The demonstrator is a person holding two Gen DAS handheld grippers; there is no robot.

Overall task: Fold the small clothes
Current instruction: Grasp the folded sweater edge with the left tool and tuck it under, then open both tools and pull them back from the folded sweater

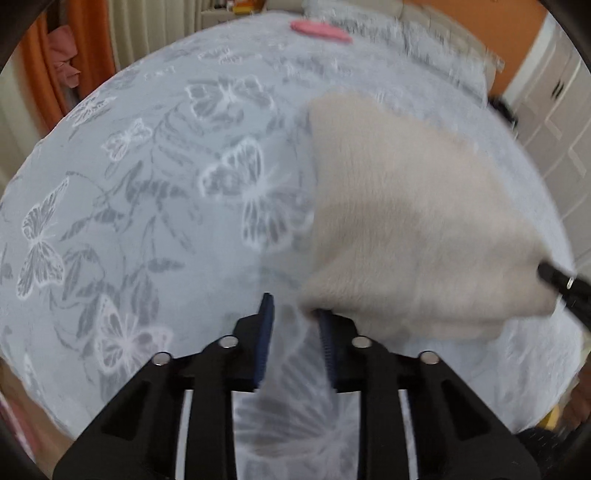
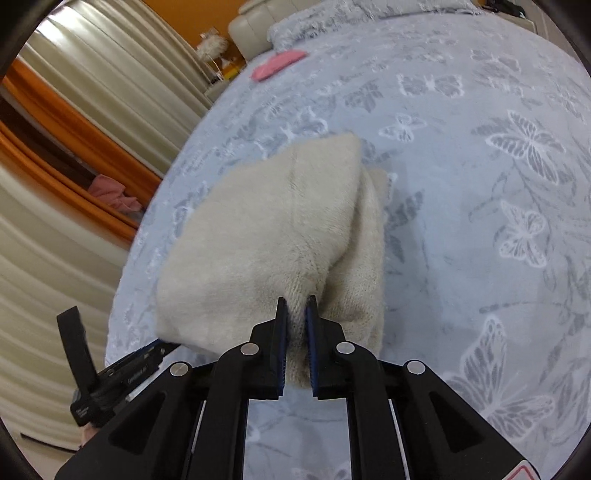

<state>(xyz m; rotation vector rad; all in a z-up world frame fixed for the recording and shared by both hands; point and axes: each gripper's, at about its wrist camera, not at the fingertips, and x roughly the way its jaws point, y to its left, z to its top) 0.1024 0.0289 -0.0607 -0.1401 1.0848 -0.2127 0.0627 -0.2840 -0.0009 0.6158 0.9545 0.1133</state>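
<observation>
A small cream knitted garment [image 1: 406, 221] lies partly lifted over the pale blue butterfly-print bedspread [image 1: 147, 184]. My left gripper [image 1: 295, 310] is open; the garment's near corner rests against its right finger and nothing sits between the fingers. My right gripper [image 2: 296, 306] is shut on the garment [image 2: 280, 229], pinching a knitted edge and holding it up in a fold. The right gripper's tip shows in the left wrist view [image 1: 554, 275] at the garment's right edge. The left gripper shows in the right wrist view [image 2: 122, 373] at the garment's lower left.
A pink cloth [image 1: 319, 30] lies at the far end of the bed, also in the right wrist view [image 2: 279, 64]. Orange and cream curtains [image 2: 74, 110] hang beside the bed. White cabinets [image 1: 554, 122] stand at the right.
</observation>
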